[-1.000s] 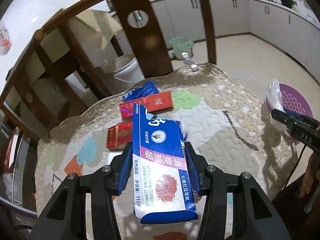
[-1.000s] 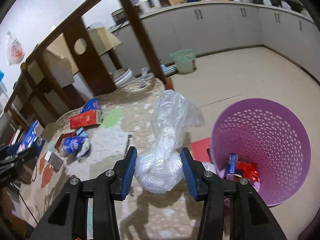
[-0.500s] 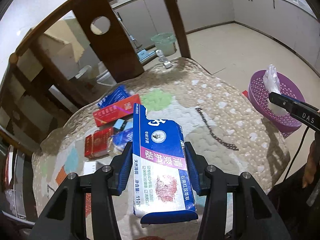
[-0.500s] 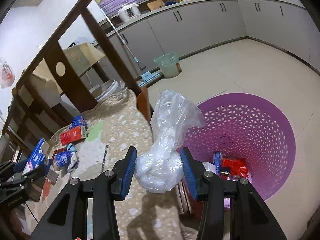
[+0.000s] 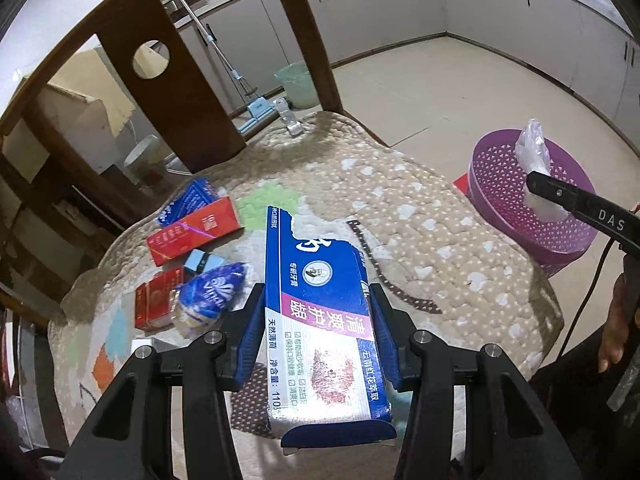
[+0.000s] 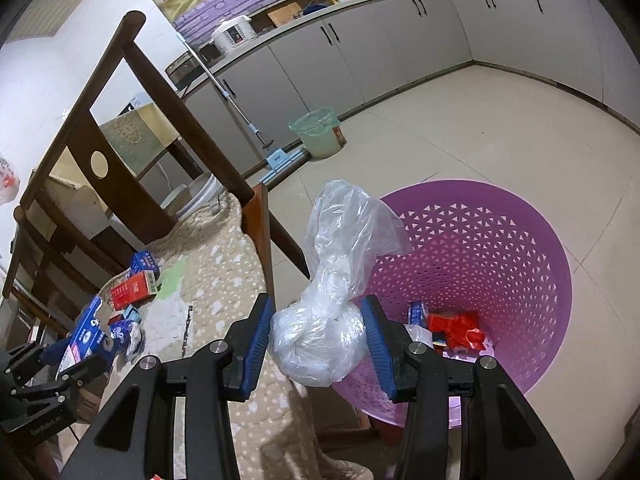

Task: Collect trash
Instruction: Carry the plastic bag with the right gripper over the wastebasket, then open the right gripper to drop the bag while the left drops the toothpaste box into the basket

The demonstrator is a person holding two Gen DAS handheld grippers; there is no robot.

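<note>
L gripper [image 5: 318, 332], lower centre of the left wrist view, has its blue pads clamped on a blue toothpaste box [image 5: 320, 320], torn at its far end, held above the quilted chair cushion [image 5: 420, 216]. Left of the box on the cushion: crumpled blue wrapper [image 5: 210, 292], red pack [image 5: 154, 300], long red box [image 5: 194, 230], blue pack [image 5: 186, 202] behind it, small pale-blue item [image 5: 202, 260] between them. R gripper [image 6: 318, 336], lower centre of the right wrist view, grips a clear plastic bag [image 6: 332, 300] by its bunched lower part; bag top flares up loose. Bag hangs beside the cushion edge, just at the near-left rim of the purple basket [image 6: 520, 264], which stands on the floor at centre right. Inside basket: red wrapper [image 6: 458, 330] and a blue pack [image 6: 418, 312]. Green bin [image 6: 320, 132] and mop [image 6: 240, 108] by the cabinets, upper centre.
</note>
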